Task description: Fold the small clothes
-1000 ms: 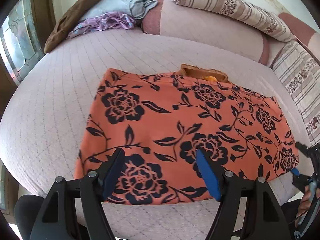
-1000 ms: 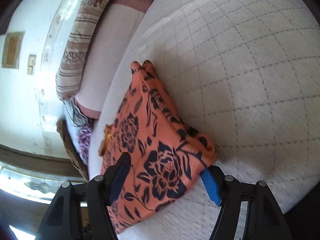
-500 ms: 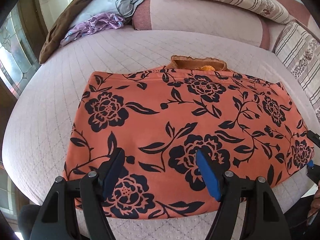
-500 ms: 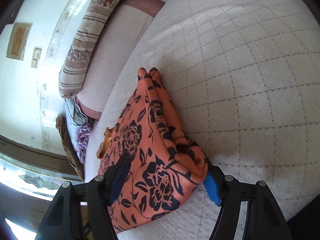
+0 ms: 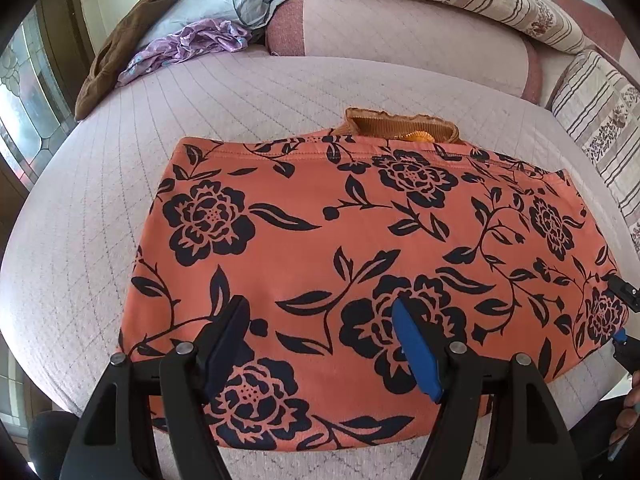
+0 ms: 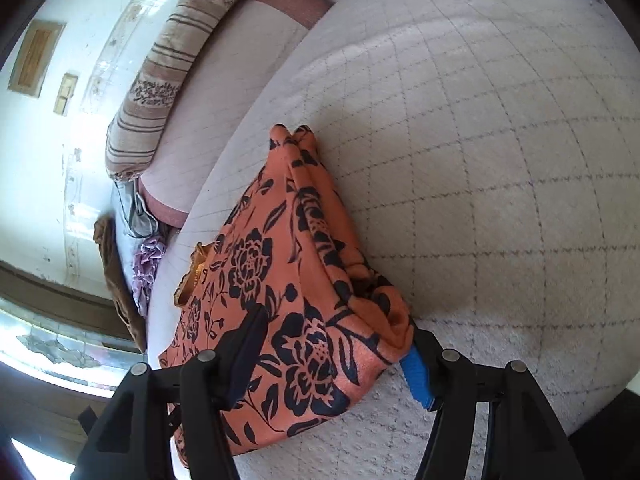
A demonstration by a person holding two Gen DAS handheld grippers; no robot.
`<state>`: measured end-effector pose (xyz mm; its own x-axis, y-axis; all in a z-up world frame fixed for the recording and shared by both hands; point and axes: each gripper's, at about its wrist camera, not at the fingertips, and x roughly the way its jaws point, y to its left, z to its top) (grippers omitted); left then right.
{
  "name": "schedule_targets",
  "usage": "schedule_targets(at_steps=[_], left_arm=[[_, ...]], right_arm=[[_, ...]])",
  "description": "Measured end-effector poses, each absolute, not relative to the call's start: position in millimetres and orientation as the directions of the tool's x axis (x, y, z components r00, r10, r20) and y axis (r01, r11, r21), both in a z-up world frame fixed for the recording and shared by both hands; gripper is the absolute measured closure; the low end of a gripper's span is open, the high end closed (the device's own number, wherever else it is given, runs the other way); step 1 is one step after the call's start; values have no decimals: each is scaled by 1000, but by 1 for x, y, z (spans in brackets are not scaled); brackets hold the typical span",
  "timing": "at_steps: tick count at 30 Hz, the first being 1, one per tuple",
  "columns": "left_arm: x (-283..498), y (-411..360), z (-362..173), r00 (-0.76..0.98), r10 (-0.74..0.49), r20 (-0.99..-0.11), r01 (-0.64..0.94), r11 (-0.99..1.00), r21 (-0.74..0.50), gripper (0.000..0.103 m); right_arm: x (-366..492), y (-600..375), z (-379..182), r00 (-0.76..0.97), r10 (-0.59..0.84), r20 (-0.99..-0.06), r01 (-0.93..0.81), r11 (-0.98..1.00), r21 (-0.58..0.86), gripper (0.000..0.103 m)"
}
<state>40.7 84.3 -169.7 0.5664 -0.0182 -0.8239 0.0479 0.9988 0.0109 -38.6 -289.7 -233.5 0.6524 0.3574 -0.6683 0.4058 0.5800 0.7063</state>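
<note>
The orange cloth (image 5: pixel 360 240) lies flat on the bed (image 5: pixel 100 220), a brown garment (image 5: pixel 400 128) peeking out at its 12 o'clock edge. The left gripper (image 5: pixel 320 344) hangs over the near hem, fingers spread and empty. The right gripper (image 6: pixel 336 344) straddles the cloth's bunched corner at 3 o'clock; its fingers have just been closing, not yet pinching it.

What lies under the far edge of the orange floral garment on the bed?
A brown ribbed cloth with a yellow-orange patch pokes out from under the orange floral garment. The rest of it is covered, so its kind cannot be told.
</note>
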Motion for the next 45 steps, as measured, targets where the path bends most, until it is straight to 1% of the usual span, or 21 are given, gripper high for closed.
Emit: schedule_targets(at_steps=[3,5,7,9,10,11,13,15,16,17,21,25,27,29,31,33,34,35,37,41,45], left_arm=[[49,79,-188,534,-26,-845,75,997,17,28],[49,71,-191,571,12,-821,103,991,86,26],[48,70,-181,560,-10,-828,105,993,58,27],[44,73,-168,593,-57,-803,103,995,6,27],[42,72,-165,614,-57,-787,102,995,8,27],[43,70,-167,618,-48,-785,105,994,22,27],[52,63,-195,538,-42,-842,139,989,39,24],[50,62,-198,600,-38,-799,149,987,65,22],[51,62,-198,593,-40,-805,149,987,61,22],[53,64,-197,584,-52,-810,146,988,42,22],[54,84,-184,562,-148,-814,147,986,-78,24],[40,137,-163,617,-188,-764,23,975,-221,25],[30,171,-154,663,-167,-730,-46,964,-262,25],[20,208,-151,702,-118,-702,-120,952,-280,25],[19,238,-157,711,-81,-698,-179,939,-292,25],[18,260,-167,700,-76,-710,-217,924,-314,25],[16,270,-172,697,-75,-714,-236,915,-327,26],[14,279,-175,694,-91,-714,-254,897,-361,27],[11,287,-177,725,-137,-675,-247,863,-441,27],[14,281,-176,747,-164,-644,-203,867,-456,27],[12,292,-172,772,-175,-611,-191,853,-486,27]], right_arm=[[-31,-288,-239,633,353,-689,403,611,682,42],[-29,-287,-238,617,334,-713,405,641,652,65],[-29,-287,-236,610,337,-717,410,641,649,65],[-32,-289,-230,625,326,-710,407,639,652,60],[-33,-289,-229,624,312,-716,415,644,643,37],[-32,-289,-231,621,301,-724,425,646,634,21],[-30,-288,-232,629,284,-724,421,659,624,21],[-20,-283,-232,618,275,-737,398,700,594,31],[-15,-281,-233,608,278,-744,393,709,586,71],[-9,-279,-234,584,298,-755,393,710,585,75],[2,-253,-186,621,262,-738,303,789,535,81],[11,-170,-85,724,251,-643,52,909,414,84],[12,-116,-58,732,283,-620,-67,935,347,84],[15,-63,-53,708,319,-630,-165,942,292,85],[22,-10,-75,644,346,-682,-246,938,244,85],[34,34,-126,527,338,-780,-296,933,204,85],[45,52,-170,408,331,-851,-297,929,219,84],[46,56,-189,366,359,-859,-285,922,264,85],[38,60,-167,437,344,-832,-294,928,229,87],[33,51,-104,546,380,-747,-295,922,253,87],[15,55,-55,609,473,-636,-332,881,337,88]])
